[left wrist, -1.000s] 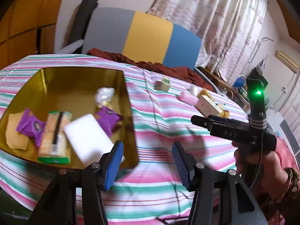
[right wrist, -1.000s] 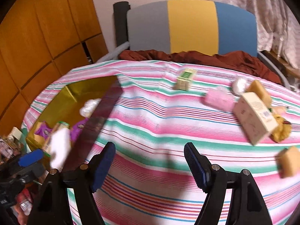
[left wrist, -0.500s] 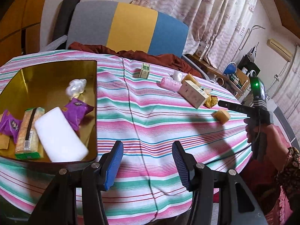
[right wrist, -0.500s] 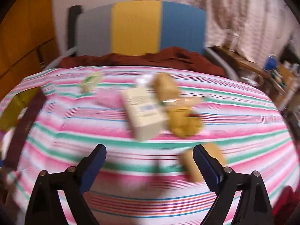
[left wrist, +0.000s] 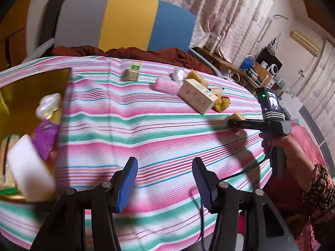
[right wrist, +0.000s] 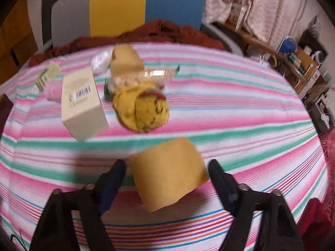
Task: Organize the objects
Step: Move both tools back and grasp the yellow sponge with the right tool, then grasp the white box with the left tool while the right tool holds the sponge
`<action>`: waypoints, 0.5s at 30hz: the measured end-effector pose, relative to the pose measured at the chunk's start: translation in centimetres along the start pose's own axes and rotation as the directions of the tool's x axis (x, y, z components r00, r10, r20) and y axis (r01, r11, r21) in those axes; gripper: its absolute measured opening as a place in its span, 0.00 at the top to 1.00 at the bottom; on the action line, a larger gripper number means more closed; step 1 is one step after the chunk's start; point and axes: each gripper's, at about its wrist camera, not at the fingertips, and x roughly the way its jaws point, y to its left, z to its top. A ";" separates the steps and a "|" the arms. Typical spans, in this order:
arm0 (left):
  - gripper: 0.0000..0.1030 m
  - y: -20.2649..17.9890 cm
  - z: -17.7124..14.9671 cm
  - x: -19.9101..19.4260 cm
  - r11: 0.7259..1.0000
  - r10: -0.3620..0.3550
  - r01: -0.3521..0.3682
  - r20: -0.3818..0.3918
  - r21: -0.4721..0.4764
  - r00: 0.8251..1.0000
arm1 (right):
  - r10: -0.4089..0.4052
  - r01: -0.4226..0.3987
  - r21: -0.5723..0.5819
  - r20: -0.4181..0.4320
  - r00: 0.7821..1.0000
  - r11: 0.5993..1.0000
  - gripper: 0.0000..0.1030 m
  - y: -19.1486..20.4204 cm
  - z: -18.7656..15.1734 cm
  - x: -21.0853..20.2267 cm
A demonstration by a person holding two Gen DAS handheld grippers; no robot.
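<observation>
A yellow sponge block [right wrist: 167, 171] lies on the striped tablecloth between the open fingers of my right gripper [right wrist: 167, 179], which do not touch it; it also shows in the left wrist view [left wrist: 236, 117]. Beyond it lie a yellow plush [right wrist: 142, 108], a cream box [right wrist: 81, 102], a second sponge [right wrist: 125, 60], a pink bottle [left wrist: 165, 85] and a small green box [left wrist: 133, 74]. My left gripper [left wrist: 165, 179] is open and empty above the cloth. The gold tray [left wrist: 25, 90] at left holds a white block [left wrist: 29, 167], purple packets and a wrapped snack.
A grey, yellow and blue chair back [left wrist: 125, 21] with a dark red cloth stands behind the table. The table's right edge [right wrist: 314, 146] drops off toward cluttered shelves [right wrist: 303, 62]. The right hand and gripper body [left wrist: 272, 125] reach in from the right.
My right gripper has swung right and closed in on the yellow sponge block, which now lies between its fingers. My left gripper has shifted a little, with the tray further left in its view.
</observation>
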 end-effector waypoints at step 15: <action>0.33 -8.1 9.6 12.1 0.998 -0.054 0.055 -0.128 0.009 0.990 | 0.048 -0.044 0.118 -0.031 0.998 0.992 0.39 -2.0 0.0 -1.0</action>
